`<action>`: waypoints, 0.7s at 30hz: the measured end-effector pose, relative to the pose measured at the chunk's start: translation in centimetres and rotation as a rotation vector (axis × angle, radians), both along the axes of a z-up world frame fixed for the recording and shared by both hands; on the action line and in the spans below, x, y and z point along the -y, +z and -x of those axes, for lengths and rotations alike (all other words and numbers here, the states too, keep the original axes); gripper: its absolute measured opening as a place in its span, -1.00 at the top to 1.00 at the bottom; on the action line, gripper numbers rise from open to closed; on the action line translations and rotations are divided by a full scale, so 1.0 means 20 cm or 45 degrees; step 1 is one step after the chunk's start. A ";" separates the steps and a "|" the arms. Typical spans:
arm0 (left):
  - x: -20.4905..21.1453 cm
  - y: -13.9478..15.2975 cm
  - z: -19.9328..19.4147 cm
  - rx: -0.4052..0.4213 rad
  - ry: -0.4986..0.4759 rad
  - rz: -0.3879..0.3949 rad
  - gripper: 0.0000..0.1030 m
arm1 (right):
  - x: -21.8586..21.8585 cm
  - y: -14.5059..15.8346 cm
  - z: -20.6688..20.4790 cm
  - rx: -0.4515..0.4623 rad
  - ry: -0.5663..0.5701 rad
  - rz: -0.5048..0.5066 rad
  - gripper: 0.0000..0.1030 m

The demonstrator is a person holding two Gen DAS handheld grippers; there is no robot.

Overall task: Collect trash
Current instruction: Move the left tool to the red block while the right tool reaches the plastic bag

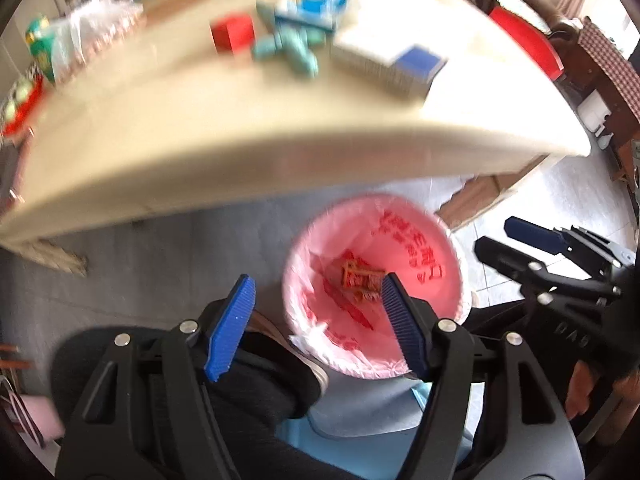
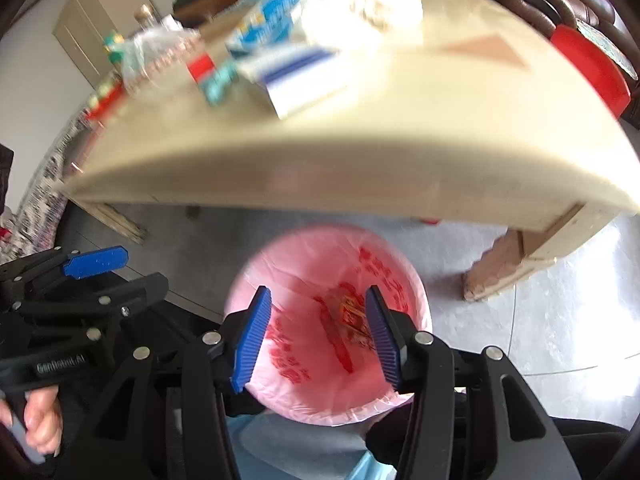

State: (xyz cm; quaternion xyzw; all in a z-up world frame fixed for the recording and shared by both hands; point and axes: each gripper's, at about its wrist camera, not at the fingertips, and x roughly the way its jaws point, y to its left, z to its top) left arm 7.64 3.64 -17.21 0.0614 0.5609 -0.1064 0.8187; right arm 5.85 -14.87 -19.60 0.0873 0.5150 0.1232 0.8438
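Your left tongs [image 1: 316,286] and right tongs [image 2: 318,296] gape empty over the pink-lined bin [image 1: 440,280], red wrapper [image 1: 360,280] inside.

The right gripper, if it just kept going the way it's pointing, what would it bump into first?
Probably the pink bag lining the bin. The right gripper, jaws open and empty, points down into it, toward the orange-red wrapper at the bottom. Depth is hard to judge.
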 end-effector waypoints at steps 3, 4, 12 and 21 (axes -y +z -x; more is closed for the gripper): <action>-0.04 0.17 -0.02 0.069 -0.019 -0.036 -0.32 | 0.03 0.16 0.00 0.057 0.004 -0.003 -0.01; -0.06 0.22 -0.03 0.092 -0.025 -0.052 -0.33 | 0.04 0.21 0.00 0.076 0.004 -0.004 -0.01; -0.14 0.59 -0.17 0.193 -0.084 -0.064 -0.40 | 0.12 0.62 -0.09 0.215 0.028 -0.043 -0.15; -0.16 0.73 -0.34 0.181 -0.197 -0.111 -0.41 | 0.15 0.87 -0.24 0.274 0.069 -0.065 -0.15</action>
